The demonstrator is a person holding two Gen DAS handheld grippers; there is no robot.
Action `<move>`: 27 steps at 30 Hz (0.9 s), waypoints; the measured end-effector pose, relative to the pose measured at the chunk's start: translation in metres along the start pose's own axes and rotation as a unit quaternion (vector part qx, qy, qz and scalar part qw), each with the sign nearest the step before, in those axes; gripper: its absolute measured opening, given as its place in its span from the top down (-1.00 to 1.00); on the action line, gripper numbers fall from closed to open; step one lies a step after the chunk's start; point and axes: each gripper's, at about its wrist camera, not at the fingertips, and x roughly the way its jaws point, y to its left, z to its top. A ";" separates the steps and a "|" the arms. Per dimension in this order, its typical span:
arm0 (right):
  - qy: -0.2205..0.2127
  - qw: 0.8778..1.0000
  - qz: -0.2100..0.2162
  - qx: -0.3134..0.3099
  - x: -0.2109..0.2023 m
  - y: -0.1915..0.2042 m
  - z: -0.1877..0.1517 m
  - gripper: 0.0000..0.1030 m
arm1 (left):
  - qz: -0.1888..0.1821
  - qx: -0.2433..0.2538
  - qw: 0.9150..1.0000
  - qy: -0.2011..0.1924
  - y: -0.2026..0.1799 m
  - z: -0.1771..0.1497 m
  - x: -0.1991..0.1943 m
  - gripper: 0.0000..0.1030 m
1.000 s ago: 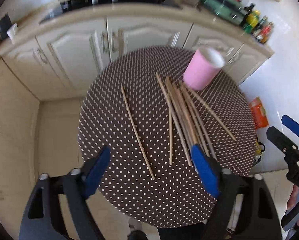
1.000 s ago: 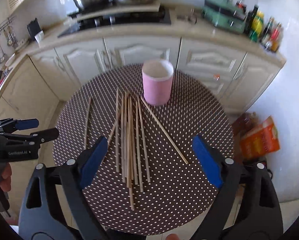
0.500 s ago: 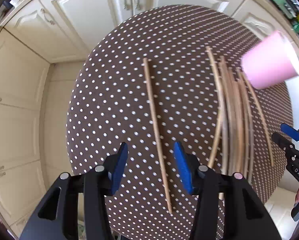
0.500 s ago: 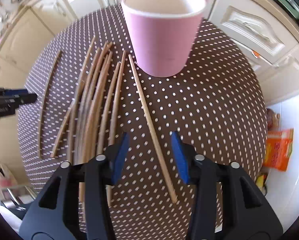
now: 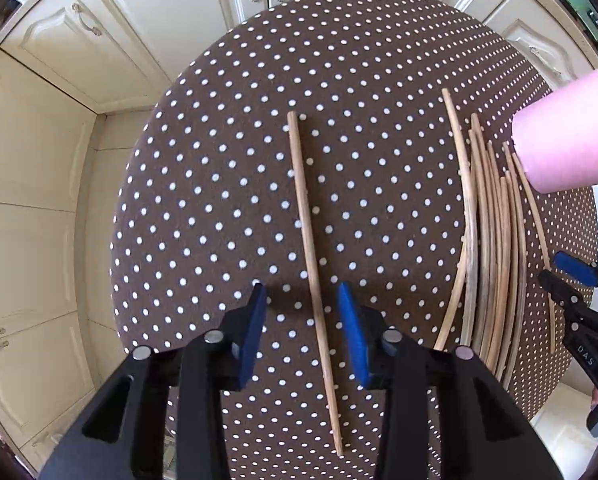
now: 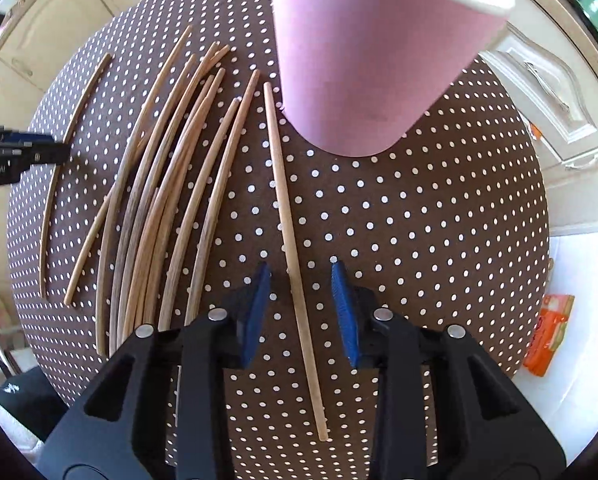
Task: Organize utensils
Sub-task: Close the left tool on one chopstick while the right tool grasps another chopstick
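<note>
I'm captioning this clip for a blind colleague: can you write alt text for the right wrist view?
The right gripper straddles a lone chopstick on a brown polka-dot table, its jaws closing in but not yet touching it. A pink cup stands behind; more chopsticks lie left.

The pink cup (image 6: 363, 56), ahead of the right gripper (image 6: 299, 304), is cut off by the top edge; its interior is hidden. Near ends of the bundled chopsticks (image 6: 167, 200) pass behind that gripper's left finger. Orange packet (image 6: 551, 332) print: illegible.
</note>
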 end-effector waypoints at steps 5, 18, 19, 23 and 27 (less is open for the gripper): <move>0.026 1.000 -0.001 -0.012 0.005 0.015 0.018 0.45 | 0.013 0.023 1.000 0.003 -0.015 0.013 0.015 0.83; 0.027 0.998 0.051 0.021 -0.004 -0.014 0.024 0.89 | -0.030 0.033 0.998 -0.047 -0.033 -0.001 0.017 0.91; 0.021 0.998 0.056 0.027 -0.007 -0.013 0.021 0.89 | -0.035 0.036 0.997 -0.054 -0.035 -0.003 0.013 0.91; -0.009 0.995 0.084 0.058 -0.025 -0.015 0.009 0.89 | -0.063 0.057 0.993 -0.082 -0.047 -0.013 -0.006 0.91; -0.048 0.989 0.115 0.083 -0.051 -0.019 -0.002 0.89 | -0.102 0.082 0.985 -0.113 -0.061 -0.022 -0.036 0.91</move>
